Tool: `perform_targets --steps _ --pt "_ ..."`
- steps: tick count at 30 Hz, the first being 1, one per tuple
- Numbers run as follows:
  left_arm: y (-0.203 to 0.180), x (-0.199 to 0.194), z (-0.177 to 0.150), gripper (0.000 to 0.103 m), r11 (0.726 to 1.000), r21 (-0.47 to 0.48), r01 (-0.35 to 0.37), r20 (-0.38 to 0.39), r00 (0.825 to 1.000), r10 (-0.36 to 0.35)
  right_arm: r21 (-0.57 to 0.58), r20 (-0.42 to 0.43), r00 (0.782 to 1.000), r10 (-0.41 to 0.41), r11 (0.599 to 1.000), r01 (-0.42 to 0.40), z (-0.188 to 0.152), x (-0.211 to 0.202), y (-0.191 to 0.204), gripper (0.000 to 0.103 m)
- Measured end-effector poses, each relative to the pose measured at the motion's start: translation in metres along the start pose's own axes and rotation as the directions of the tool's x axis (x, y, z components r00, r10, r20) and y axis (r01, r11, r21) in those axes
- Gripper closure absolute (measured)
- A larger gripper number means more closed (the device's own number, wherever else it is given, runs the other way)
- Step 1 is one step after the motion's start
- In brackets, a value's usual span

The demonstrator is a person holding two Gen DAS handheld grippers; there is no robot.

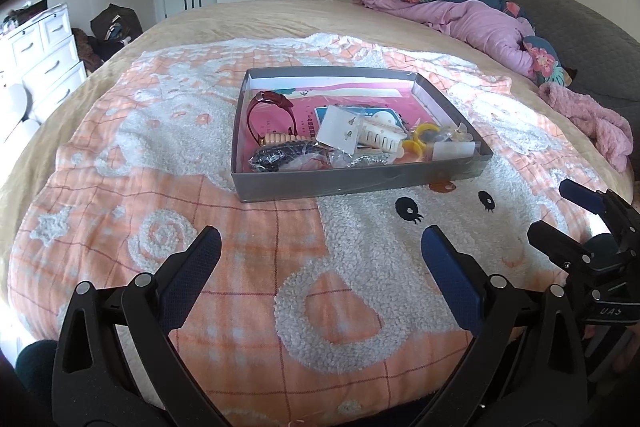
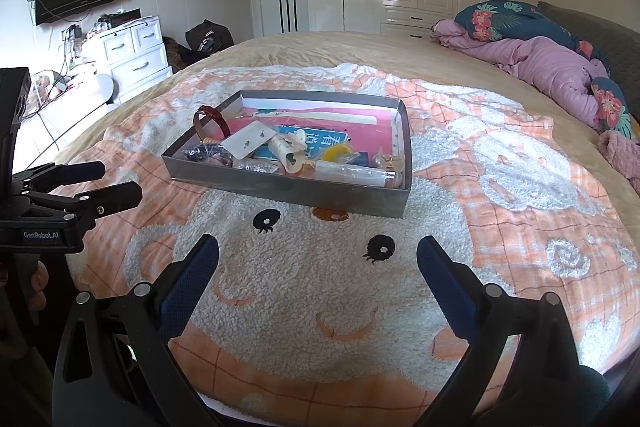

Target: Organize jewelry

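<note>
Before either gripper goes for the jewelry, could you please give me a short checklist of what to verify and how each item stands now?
1. Left gripper open and holding nothing: ok.
2. Right gripper open and holding nothing: ok.
3. Grey box lies flat on the blanket: ok.
4. Box top uncovered, contents reachable: ok.
5. Items lie apart for a single pick: not ok, white hair claw, earring card and yellow ring overlap.
6. Somewhere to sort items into: cannot tell.

Grey boxes (image 1: 352,183): one
Grippers: two, left (image 1: 320,243) and right (image 2: 318,251)
Red watches (image 1: 272,107): one
White hair claws (image 1: 380,137): one
Earring cards (image 1: 340,129): one
</note>
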State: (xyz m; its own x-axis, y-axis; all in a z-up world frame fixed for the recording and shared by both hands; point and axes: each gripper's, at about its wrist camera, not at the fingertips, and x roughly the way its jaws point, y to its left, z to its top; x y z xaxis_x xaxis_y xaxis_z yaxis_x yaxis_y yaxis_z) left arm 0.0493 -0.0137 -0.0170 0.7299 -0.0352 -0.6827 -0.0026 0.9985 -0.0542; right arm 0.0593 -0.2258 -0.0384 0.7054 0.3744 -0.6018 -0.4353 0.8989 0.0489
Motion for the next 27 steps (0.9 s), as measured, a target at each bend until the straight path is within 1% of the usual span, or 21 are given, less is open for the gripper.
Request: perform_targets --steps 23,27 --pt "0.0058 0.0011 -0.0014 0.009 1.0 -0.005 -0.005 -0.007 1.0 0.005 -0.004 -0.01 1.0 -0.002 1.0 0.002 -0.0008 0.0001 0.0008 0.004" --pt "0.0101 0.0015 -0.0038 0.009 1.0 -0.012 0.01 -0.014 1.0 -0.01 -0.007 -0.018 1.0 -0.004 1.0 0.004 -0.0028 0.0027 0.0022 0.004"
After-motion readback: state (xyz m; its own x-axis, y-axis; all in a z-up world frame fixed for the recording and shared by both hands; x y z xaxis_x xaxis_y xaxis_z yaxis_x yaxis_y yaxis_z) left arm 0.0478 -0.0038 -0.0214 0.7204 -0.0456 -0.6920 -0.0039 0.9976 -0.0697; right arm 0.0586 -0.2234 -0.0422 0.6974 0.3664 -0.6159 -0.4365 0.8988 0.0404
